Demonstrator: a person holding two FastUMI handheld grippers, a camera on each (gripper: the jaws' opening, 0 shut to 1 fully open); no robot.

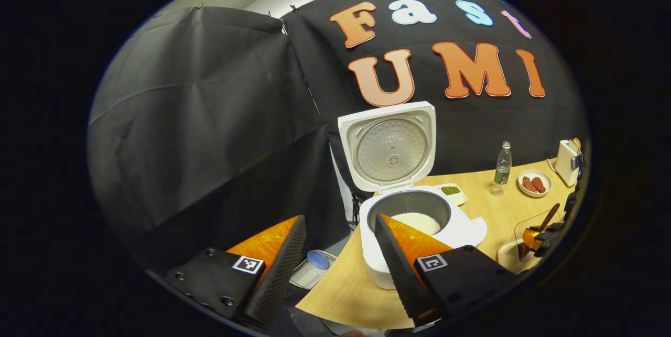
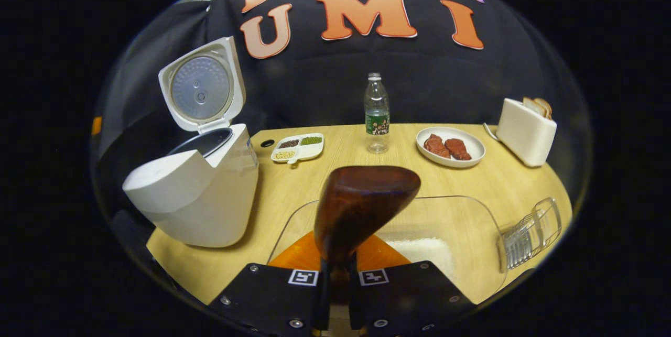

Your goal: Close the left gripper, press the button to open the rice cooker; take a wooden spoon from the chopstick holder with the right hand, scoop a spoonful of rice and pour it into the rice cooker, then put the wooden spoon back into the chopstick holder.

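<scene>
Spoon (image 2: 361, 206) front and centre in the right gripper view, dark glossy wood with a rounded bowl, its handle pinched between the closed fingers of the right tool (image 2: 335, 279). It hangs over a clear glass dish (image 2: 472, 221) with a white heap of rice (image 2: 424, 250) in it, so I'd call this the scooping step. Next it needs a dip into the grains, then a level carry to the cooker. Rice cooker (image 2: 194, 195) sits at left, smooth white plastic, lid (image 2: 202, 85) up, dimpled metal inside. In the left gripper view the left tool (image 1: 341, 263) hangs with fingers spread wide, holding nothing, before the pot (image 1: 409, 211), pale wood-grain bench (image 1: 346, 295) beneath.
</scene>
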